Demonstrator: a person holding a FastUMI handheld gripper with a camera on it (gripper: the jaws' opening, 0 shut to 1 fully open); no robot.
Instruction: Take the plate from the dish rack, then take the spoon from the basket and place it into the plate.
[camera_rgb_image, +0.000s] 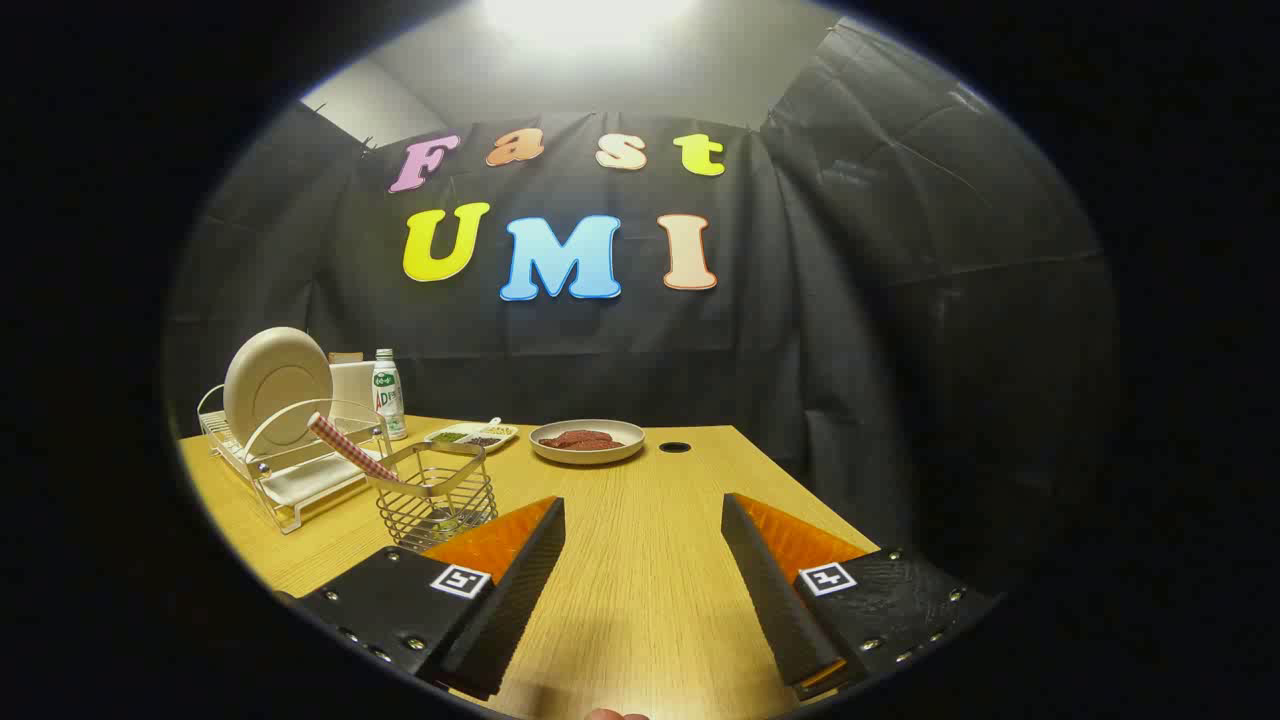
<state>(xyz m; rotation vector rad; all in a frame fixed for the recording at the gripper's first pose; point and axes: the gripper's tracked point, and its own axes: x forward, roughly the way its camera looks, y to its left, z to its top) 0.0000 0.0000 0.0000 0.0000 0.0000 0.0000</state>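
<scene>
Basically nothing's done yet: the gripper (642, 560) hangs wide open and empty over the bare worktop (640, 600), the spoon (345, 452) sits in the basket (437, 497) left of it, and the plate (277, 385) stands in the dish rack (290, 470) further back.

The gripper (643, 510) hangs over the table (640, 600) with its fingers spread wide, and the wood between them and just ahead lies bare, open right up to the bowl of red meat (587, 440) near the far edge. The right side of the table is free too. The crowding is all toward the far left corner: a wire basket (437, 497) sits just beside the left finger, a spoon handle (350, 449) slanting out of it toward the dish rack (290, 465), where a plate (276, 386) stands upright. Behind them a bottle (387, 394) and small tray (472, 436) block the back edge.
</scene>
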